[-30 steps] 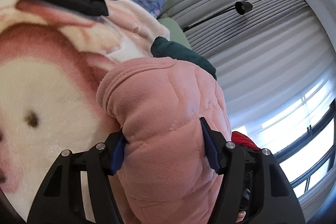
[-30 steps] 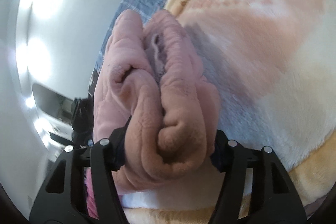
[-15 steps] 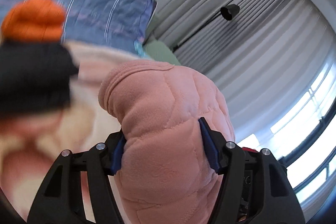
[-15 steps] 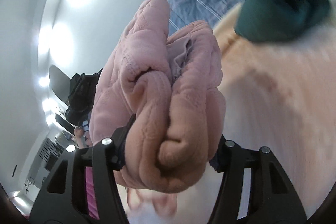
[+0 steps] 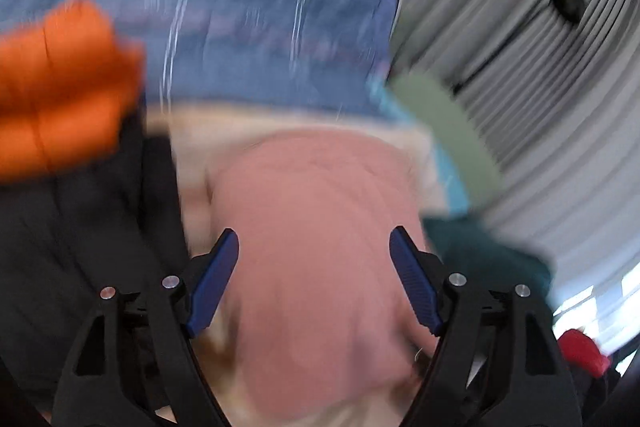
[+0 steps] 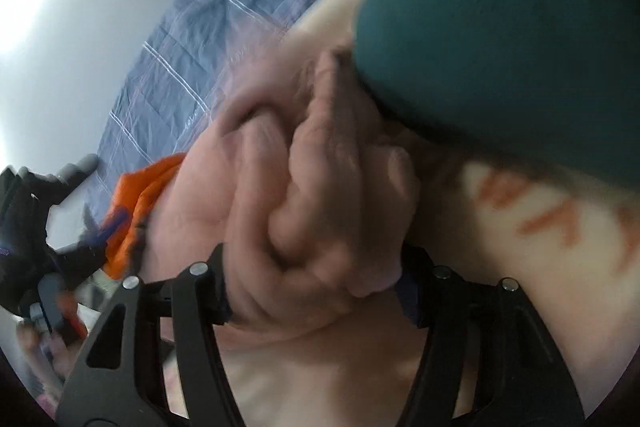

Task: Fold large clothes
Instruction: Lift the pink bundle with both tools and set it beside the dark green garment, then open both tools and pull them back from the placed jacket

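A folded pink quilted garment (image 5: 316,251) fills the space between the blue pads of my left gripper (image 5: 314,245); the pads stand a little off the cloth and the view is blurred. In the right wrist view the same pink garment (image 6: 316,211) is bunched in thick folds, and my right gripper (image 6: 316,267) is shut on it. The garment lies on the cream and pink plush blanket (image 6: 540,267).
A dark green garment (image 6: 500,39) sits right beside the pink bundle, also in the left wrist view (image 5: 480,255). An orange puffy garment (image 5: 60,83) lies on a black one (image 5: 80,235) at the left. Blue striped bedding (image 5: 260,35) and grey curtains (image 5: 560,87) lie behind.
Both grippers carried the pink bundle up off the blanket and forward, then down near the green garment and the orange and black pile. The left pads have spread off the cloth.
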Motion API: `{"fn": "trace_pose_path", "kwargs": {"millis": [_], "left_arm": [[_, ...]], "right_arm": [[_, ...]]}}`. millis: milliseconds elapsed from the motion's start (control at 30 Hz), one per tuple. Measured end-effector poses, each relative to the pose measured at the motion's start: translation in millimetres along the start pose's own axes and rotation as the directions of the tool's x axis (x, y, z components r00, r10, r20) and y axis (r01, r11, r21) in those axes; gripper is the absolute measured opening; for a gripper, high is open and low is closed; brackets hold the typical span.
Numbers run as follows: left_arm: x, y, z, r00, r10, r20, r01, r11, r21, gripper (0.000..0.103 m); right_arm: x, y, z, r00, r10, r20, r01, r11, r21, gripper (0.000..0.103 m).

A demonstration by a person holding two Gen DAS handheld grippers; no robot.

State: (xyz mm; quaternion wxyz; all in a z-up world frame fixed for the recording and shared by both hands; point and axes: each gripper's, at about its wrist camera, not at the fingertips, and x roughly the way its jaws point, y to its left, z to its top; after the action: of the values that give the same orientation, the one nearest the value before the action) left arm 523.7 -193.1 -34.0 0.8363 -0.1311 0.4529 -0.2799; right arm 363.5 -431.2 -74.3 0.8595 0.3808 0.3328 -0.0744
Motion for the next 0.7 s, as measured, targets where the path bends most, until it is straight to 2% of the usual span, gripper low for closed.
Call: {"fn": "trace_pose_path", "kwargs": {"millis": [33, 67, 100, 133, 167, 200, 267, 367, 433, 533, 700], "left_arm": [[9, 3, -13, 0.999, 0.017, -0.031, -0.015, 0.999, 0.039, 0.077], [14, 6, -27, 0.999, 0.03, -0.035, -0.027, 0.996, 0.087, 0.078], [7, 9, -36, 1.0, 0.02, 0.01, -0.021, 0.996, 0.091, 0.078], [1, 12, -40, 0.999, -0.004, 0.032, 0.002, 0.997, 0.074, 0.078], [-3, 17, -42, 0.998, -0.057, 0.01, 0.057, 0.998, 0.032, 0.078], [-5, 18, -44, 0.997, -0.078, -0.01, 0.078, 0.997, -0.001, 0.078], [-15, 15, -50, 0.997, -0.068, -0.036, 0.067, 0.997, -0.026, 0.078], [-46, -13, -66, 0.999, -0.053, -0.007, 0.054, 0.995, 0.087, 0.078], [-65, -28, -78, 0.999, -0.044, 0.018, 0.041, 0.988, 0.146, 0.079], [-96, -51, -101, 0.998, -0.04, 0.051, 0.028, 0.976, 0.214, 0.088], [-145, -90, -151, 0.993, -0.021, 0.12, -0.024, 0.93, 0.367, 0.094]], "right_arm": [[-3, 1, -2, 0.999, -0.04, 0.02, 0.04, 0.999, 0.002, 0.067], [-5, 0, -1, 0.999, -0.027, 0.019, 0.027, 1.0, 0.007, 0.07], [-7, -1, -1, 1.0, -0.016, 0.011, 0.016, 1.0, 0.005, 0.072], [-7, -6, -2, 1.0, 0.009, 0.002, -0.009, 1.0, 0.015, 0.073], [-9, -9, -2, 1.0, 0.021, -0.005, -0.021, 0.999, 0.03, 0.074], [-12, -11, -3, 1.0, 0.026, -0.008, -0.026, 0.999, 0.038, 0.074], [-23, -10, -5, 1.0, 0.028, -0.012, -0.028, 0.999, 0.032, 0.078], [-63, 3, -13, 1.0, -0.027, 0.008, 0.027, 0.999, -0.017, 0.091], [-89, 11, -18, 0.999, -0.043, 0.025, 0.045, 0.995, -0.085, 0.091], [-131, 12, -32, 0.998, -0.046, 0.044, 0.053, 0.986, -0.159, 0.091], [-196, 9, -46, 0.995, -0.059, 0.08, 0.078, 0.962, -0.261, 0.091]]}}
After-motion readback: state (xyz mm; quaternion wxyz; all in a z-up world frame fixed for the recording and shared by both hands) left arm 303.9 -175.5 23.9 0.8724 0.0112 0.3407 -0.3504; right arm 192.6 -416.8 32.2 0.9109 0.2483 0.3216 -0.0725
